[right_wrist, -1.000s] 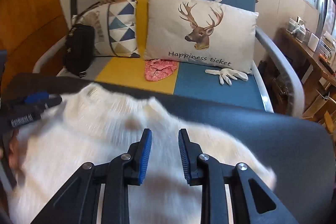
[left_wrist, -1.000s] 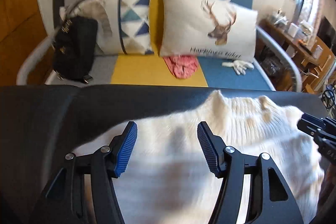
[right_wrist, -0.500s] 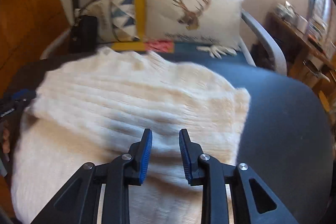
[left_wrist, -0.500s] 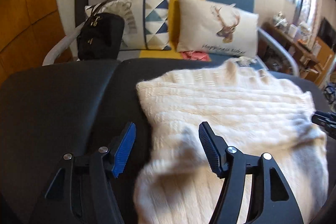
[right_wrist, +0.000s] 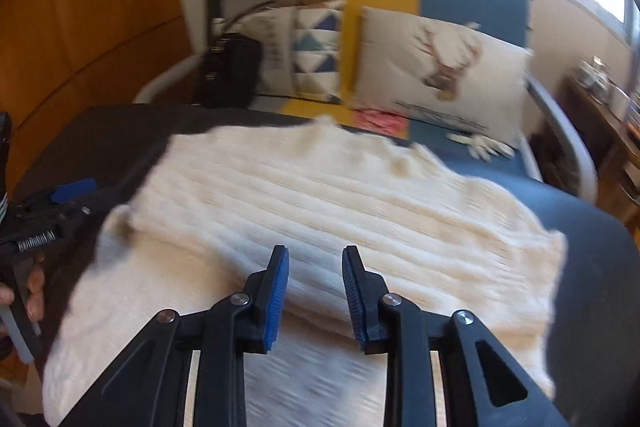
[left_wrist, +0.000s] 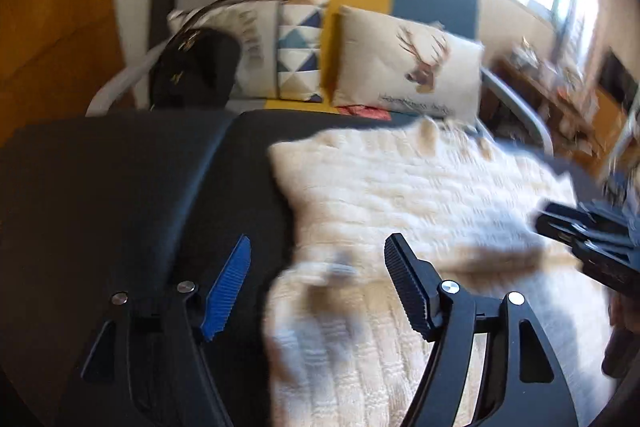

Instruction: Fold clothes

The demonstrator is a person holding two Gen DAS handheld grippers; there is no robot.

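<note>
Cream knit sweater (right_wrist: 320, 203) on dark table (left_wrist: 120, 187), folded edge just ahead of R gripper (right_wrist: 314, 287), jaws partly apart, empty. L gripper (left_wrist: 316, 279) spread wide, empty, over sweater's left edge. Soft, floppy, light; pinch doubled edge w/ both.

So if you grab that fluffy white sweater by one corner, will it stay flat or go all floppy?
Probably floppy: the white sweater already lies folded over itself with soft, wavy edges, so it would likely droop from the right gripper. Its thick, fuzzy knit suggests it won't slip easily. It spreads wide over the dark table, so one corner likely won't lift it all.
</note>
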